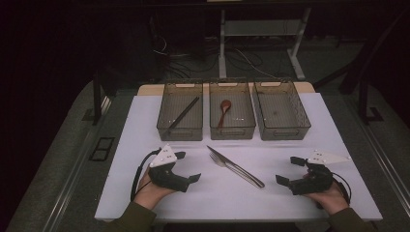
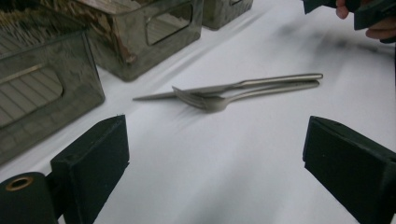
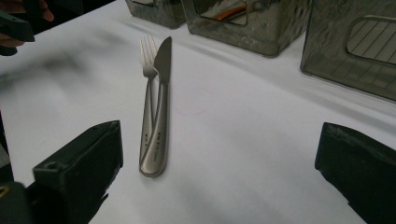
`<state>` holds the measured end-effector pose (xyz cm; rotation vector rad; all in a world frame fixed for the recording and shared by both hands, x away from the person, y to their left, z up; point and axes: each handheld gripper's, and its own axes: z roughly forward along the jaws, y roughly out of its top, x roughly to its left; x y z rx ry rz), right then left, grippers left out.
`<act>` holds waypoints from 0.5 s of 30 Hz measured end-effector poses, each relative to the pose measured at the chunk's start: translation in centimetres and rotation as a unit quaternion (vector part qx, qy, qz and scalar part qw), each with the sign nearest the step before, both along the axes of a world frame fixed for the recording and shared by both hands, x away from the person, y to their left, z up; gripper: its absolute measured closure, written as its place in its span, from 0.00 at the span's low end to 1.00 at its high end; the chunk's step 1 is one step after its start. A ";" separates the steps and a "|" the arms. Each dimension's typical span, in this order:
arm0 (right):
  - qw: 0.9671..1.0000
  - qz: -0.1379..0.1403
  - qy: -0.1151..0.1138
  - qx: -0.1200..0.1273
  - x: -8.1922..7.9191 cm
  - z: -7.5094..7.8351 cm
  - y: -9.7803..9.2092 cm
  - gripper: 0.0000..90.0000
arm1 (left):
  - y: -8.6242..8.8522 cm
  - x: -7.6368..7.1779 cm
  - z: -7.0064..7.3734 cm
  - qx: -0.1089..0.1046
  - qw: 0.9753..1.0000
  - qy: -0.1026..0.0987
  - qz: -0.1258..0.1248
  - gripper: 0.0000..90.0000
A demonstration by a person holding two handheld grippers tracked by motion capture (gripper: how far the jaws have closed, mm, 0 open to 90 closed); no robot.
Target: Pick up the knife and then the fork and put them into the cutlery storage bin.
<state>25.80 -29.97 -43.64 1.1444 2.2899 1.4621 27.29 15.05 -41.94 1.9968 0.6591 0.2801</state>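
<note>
A steel knife (image 1: 231, 164) and a steel fork (image 1: 238, 170) lie side by side, touching, in the middle of the white table top (image 1: 212, 193). My left gripper (image 1: 187, 166) rests to their left, open and empty, jaws pointed at them. To their right lies my right gripper (image 1: 289, 170), also open with nothing in it. In the left gripper view the knife (image 2: 224, 87) and fork (image 2: 219, 100) lie beyond the wide gap of the left gripper (image 2: 215, 163). In the right gripper view the knife (image 3: 162, 93) and fork (image 3: 148, 84) lie ahead of the right gripper (image 3: 219, 163), nearer its left jaw.
Three clear grey bins stand in a row at the back. The left bin (image 1: 180, 126) holds a dark stick (image 1: 183, 113), the middle bin (image 1: 232, 128) a brown spoon (image 1: 224, 110), and the right bin (image 1: 283, 130) looks empty. The table's front edge runs just behind both hands.
</note>
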 end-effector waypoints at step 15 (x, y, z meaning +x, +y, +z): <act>0.999 0.011 0.029 -0.043 0.1 1.1 0.6 0.08 | 0.0 -1.2 -0.6 0.020 1.000 0.010 -0.011 0.00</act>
